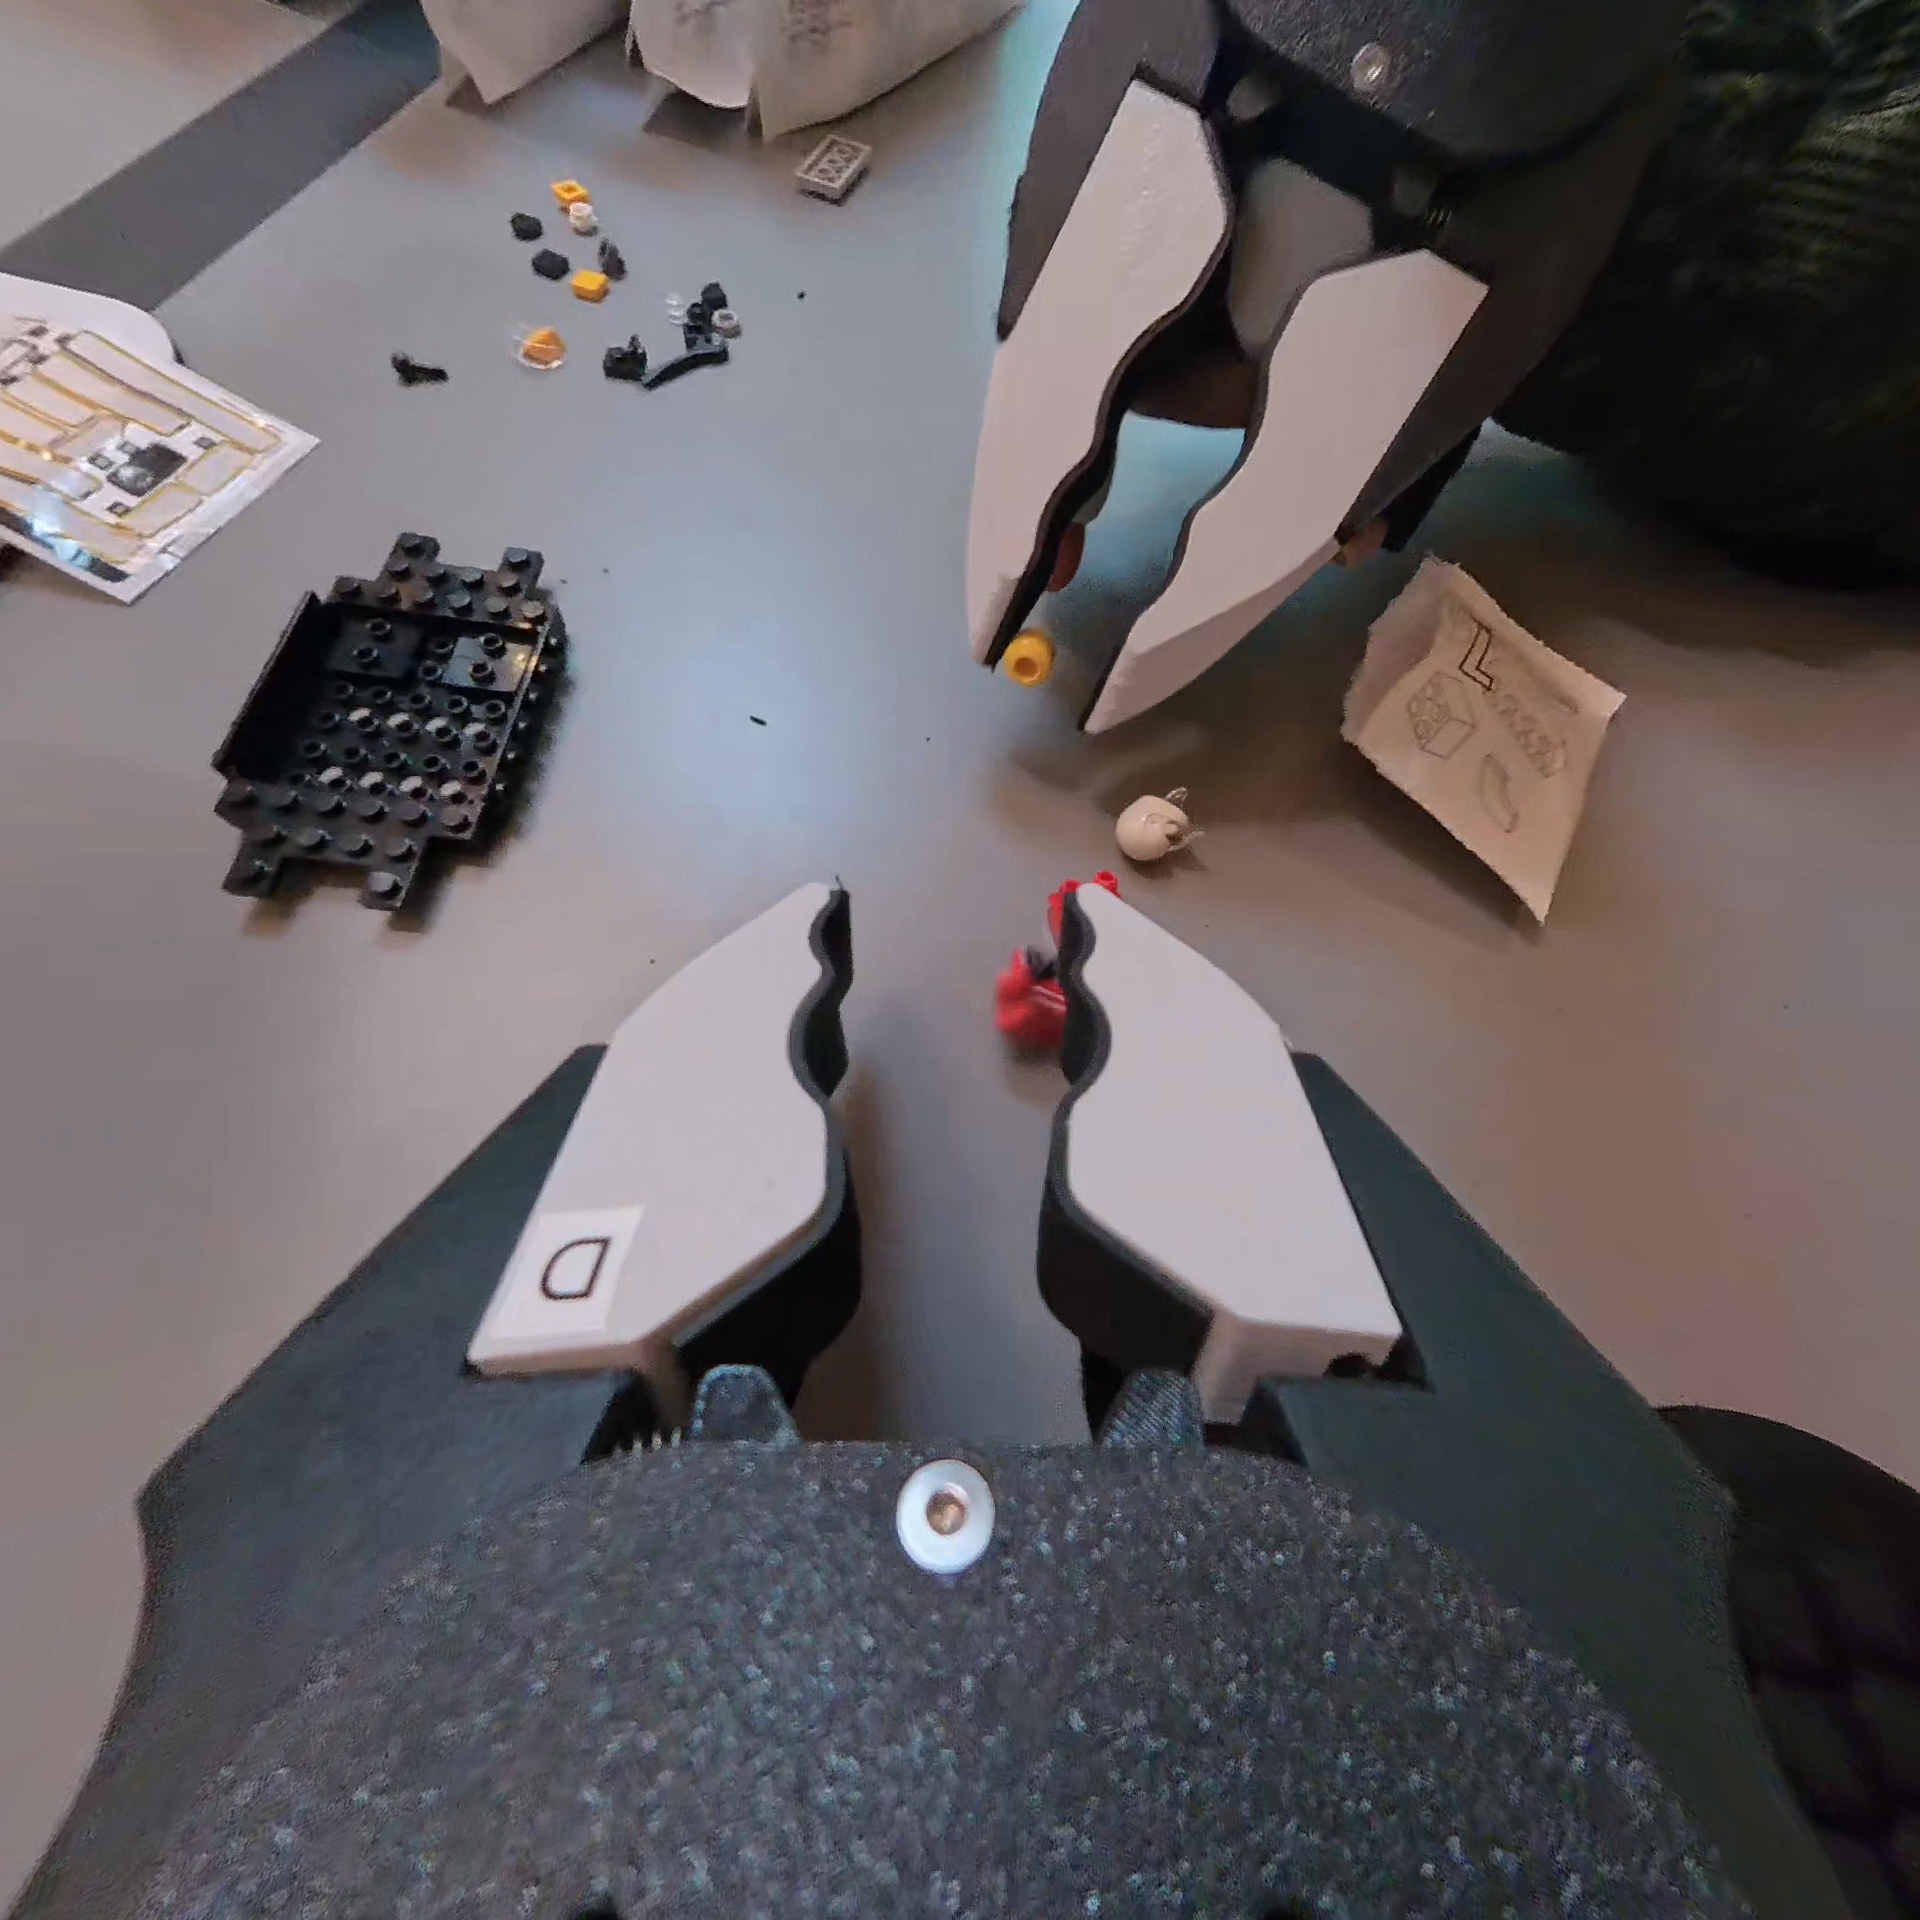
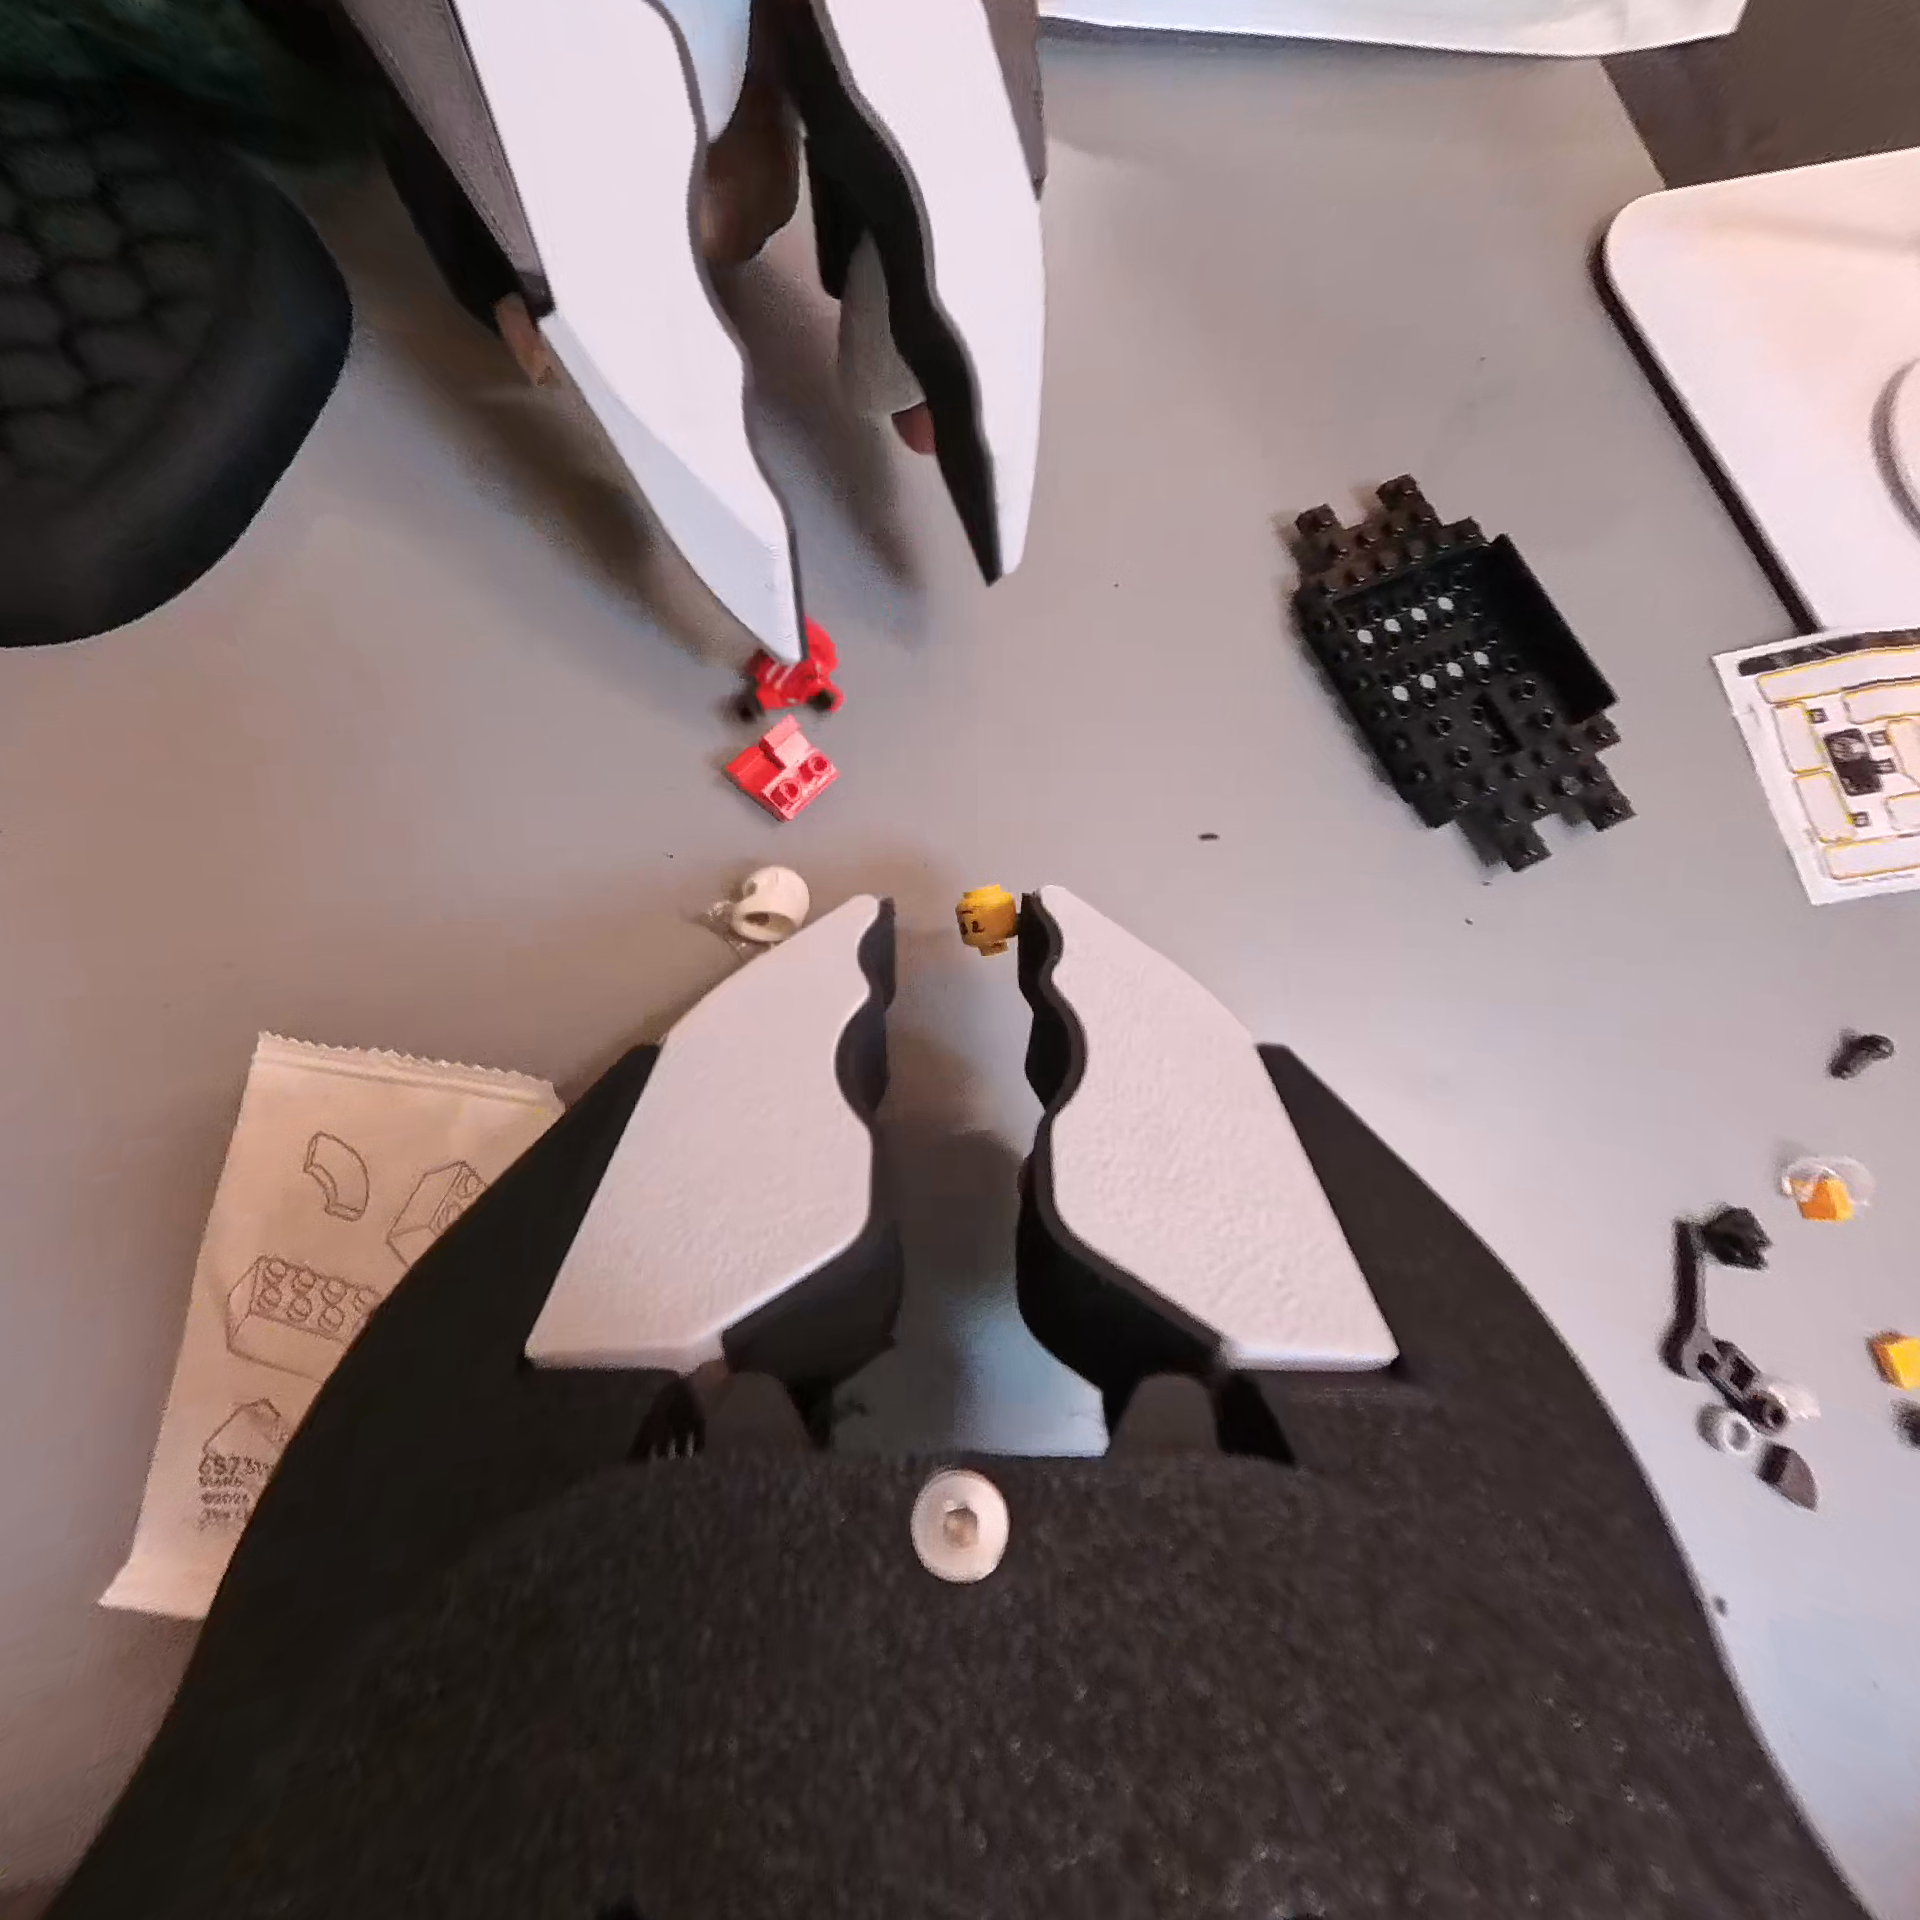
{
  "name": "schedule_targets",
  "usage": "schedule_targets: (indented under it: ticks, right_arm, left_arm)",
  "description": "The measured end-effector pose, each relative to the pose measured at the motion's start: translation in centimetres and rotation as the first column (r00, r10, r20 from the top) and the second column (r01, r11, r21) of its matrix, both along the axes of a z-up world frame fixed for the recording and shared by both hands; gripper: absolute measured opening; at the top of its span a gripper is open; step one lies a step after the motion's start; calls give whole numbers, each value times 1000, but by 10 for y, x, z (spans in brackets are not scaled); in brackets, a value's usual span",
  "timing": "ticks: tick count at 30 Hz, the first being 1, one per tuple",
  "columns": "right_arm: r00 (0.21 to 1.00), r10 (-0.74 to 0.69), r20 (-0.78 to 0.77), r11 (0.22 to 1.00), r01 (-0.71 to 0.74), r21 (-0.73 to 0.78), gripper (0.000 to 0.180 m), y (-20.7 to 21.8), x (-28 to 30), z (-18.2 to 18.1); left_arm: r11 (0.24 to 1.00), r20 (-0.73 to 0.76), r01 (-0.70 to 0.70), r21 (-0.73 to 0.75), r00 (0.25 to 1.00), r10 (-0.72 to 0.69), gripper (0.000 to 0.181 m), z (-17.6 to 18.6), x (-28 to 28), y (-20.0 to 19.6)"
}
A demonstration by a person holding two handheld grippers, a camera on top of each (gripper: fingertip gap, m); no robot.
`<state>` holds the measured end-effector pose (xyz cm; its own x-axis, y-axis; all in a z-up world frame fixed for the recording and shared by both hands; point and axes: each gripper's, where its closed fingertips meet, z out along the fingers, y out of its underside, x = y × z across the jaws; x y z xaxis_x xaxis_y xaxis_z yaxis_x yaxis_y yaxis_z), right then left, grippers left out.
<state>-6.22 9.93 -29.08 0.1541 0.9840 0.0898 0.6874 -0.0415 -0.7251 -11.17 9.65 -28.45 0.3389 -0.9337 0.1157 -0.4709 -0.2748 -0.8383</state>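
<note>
Right gripper (image 2: pixel 961 914) parted, yellow minifig head (image 2: pixel 983 918) touching its right fingertip; left gripper (image 2: pixel 899 613) tip on red torso (image 2: pixel 792 681).

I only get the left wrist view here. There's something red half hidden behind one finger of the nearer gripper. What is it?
Observer: The right wrist view shows two things. A red toy torso with black hands lies at a fingertip of the left gripper. A separate red brick lies apart from it.
Operator: And the yellow knob by the other gripper?
Observer: It is a yellow toy head with a printed face. It lies between the open fingers of the right gripper, close to one of them.
Operator: Is anything off my screen?
Observer: Yes, a white board with rounded corners lies past the black studded base.
</note>
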Motion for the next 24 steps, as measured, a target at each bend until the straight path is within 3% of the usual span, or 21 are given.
schedule_targets:
  ticks: [5, 8, 11, 17, 21, 24]
  right_arm:
    - [1000, 18, -18, 999, -19, -35, 43, -6, -5, -2]
    - [996, 62, -59, 994, -67, -90, 59, -17, -11, 2]
    - [996, 75, -54, 996, -78, -54, 65, -19, -14, 6]
    - [999, -23, -40, 1000, 24, 1, 50, 6, 19, 19]
    - [997, -68, -36, 997, 67, -41, 43, 14, 45, 17]
    - [993, -102, -52, 994, 101, -35, 42, 21, 53, 20]
  left_arm:
    - [999, 41, 15, 29, 999, -16, 47, 7, 3, -2]
    - [999, 50, 14, 33, 999, -15, 44, 7, 5, -2]
    - [999, 67, 13, 31, 998, -16, 38, 10, 12, -5]
    - [998, -27, 2, 69, 1000, 0, 29, 2, -3, 0]
    - [985, -74, 172, -7, 982, -172, 31, -4, -13, -26]
    - [983, -158, 186, 4, 970, -183, 40, -18, -16, -27]
